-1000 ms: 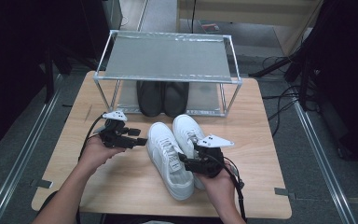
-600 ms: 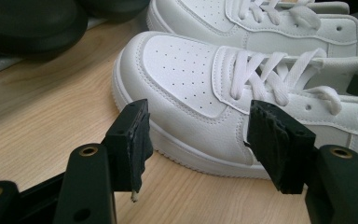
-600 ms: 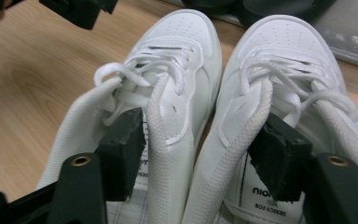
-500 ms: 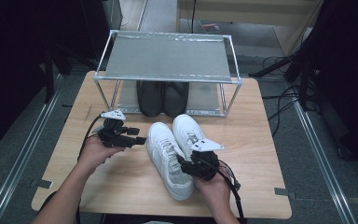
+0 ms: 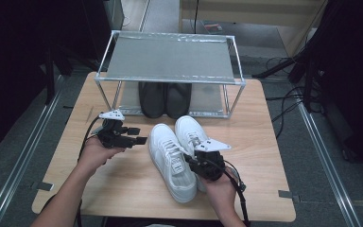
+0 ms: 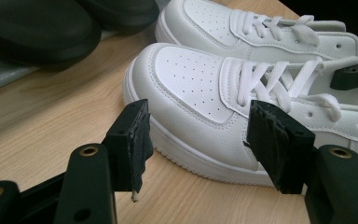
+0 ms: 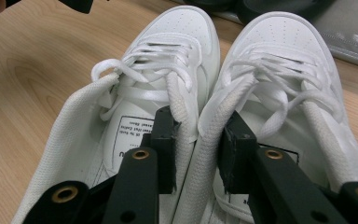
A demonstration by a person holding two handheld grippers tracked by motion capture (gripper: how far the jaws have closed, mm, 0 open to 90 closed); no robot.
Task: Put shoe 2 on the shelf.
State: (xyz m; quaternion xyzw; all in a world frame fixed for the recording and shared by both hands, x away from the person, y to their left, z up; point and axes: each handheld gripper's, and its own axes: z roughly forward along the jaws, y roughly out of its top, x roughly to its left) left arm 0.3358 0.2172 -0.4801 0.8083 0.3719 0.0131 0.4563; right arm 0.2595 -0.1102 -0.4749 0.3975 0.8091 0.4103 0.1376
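lab: cables (image 5: 288,101), dark curtains (image 5: 23,71), test table (image 5: 264,123)

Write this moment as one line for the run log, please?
right gripper: jaws just closing, pinching inner collars of both white sneakers | left gripper: open, empty, beside toe | black shoes: under rack

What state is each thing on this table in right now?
White sneakers: side by side on the table, laced, inner collars pinched together.
Right gripper: jaws just been closing, clamped on both collars.
Left gripper: open, holding nothing, beside the left sneaker's toe.
Black shoes: paired under the rack.
Rack: top shelf bare.
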